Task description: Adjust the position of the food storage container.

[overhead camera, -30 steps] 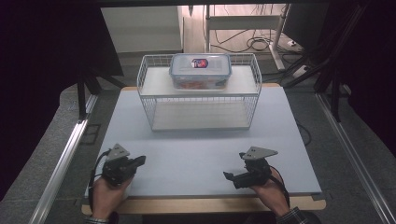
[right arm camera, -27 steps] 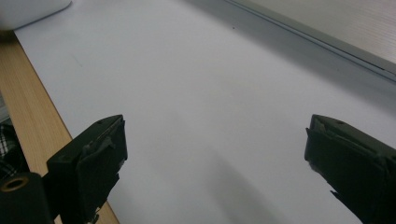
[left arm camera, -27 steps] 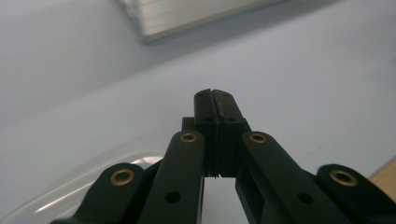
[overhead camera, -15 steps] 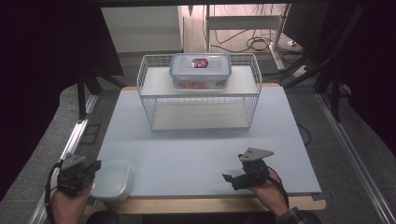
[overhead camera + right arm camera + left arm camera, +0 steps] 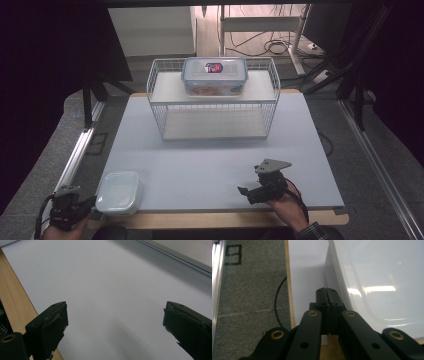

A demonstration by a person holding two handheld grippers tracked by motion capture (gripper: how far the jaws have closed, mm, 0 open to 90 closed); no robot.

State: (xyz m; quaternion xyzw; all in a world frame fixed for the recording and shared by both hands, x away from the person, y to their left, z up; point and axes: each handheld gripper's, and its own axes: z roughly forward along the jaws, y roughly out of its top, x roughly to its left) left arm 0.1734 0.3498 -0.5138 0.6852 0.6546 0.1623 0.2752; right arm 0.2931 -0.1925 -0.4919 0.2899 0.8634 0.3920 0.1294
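White container (image 5: 119, 192) new at the table's (image 5: 210, 160) near left corner
A second ago that spot lay bare; it is squarish, round-cornered, translucent, lidded. Left gripper (image 5: 70, 210) has shifted outward just beside it, jaws pressed together; right gripper (image 5: 260, 189) unmoved, jaws wide apart.

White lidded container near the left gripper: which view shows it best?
High view: the whole white container sits at the mat's front left corner, beside the shut left gripper. Left gripper view catches just its glossy side, cropped. Right gripper view looks across bare mat.
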